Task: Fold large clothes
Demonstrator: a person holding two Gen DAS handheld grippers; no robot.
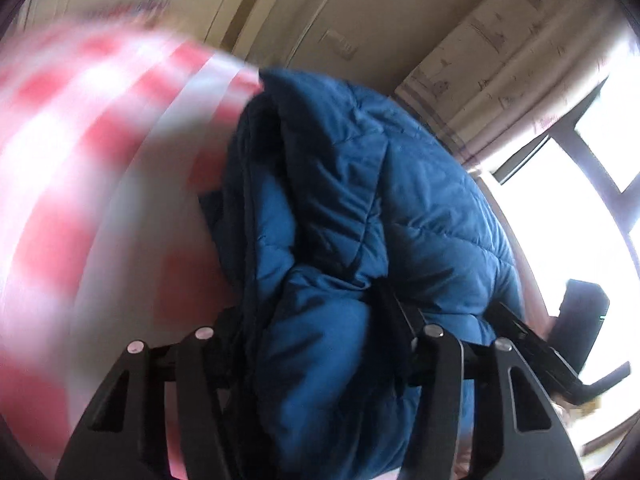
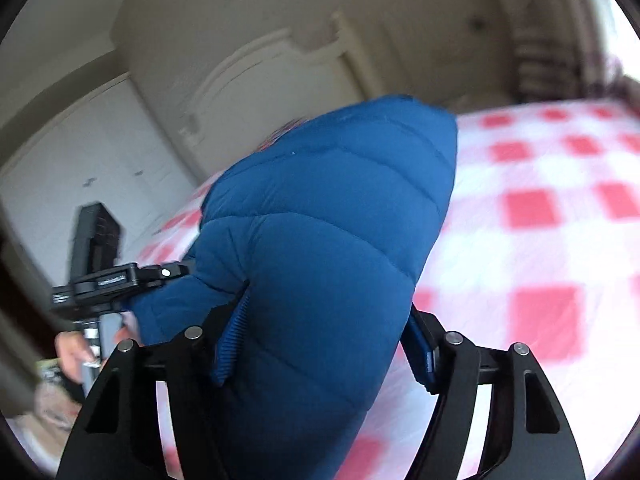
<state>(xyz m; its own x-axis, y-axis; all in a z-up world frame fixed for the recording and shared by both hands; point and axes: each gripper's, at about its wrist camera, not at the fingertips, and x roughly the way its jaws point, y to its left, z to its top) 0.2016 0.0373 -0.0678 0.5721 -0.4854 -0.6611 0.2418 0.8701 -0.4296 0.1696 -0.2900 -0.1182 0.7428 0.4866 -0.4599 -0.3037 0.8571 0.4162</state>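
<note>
Checked bedspread (image 2: 540,208); blue jacket (image 2: 320,240) clamped between both tongs.

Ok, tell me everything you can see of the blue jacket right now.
The blue jacket is a puffy quilted coat with stitched horizontal baffles, smooth nylon-looking shell and a ribbed knit cuff. It is bunched and lifted over the red-and-white checked bedcover, not laid flat. The right tongs are closed around one padded bulk; the left tongs clamp another thick fold. Its outer shell faces the right camera; folds and seams face the left.

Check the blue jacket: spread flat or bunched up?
Bunched up: the blue jacket rises in a puffy heap off the checked bedcover, gathered between both grippers.
</note>
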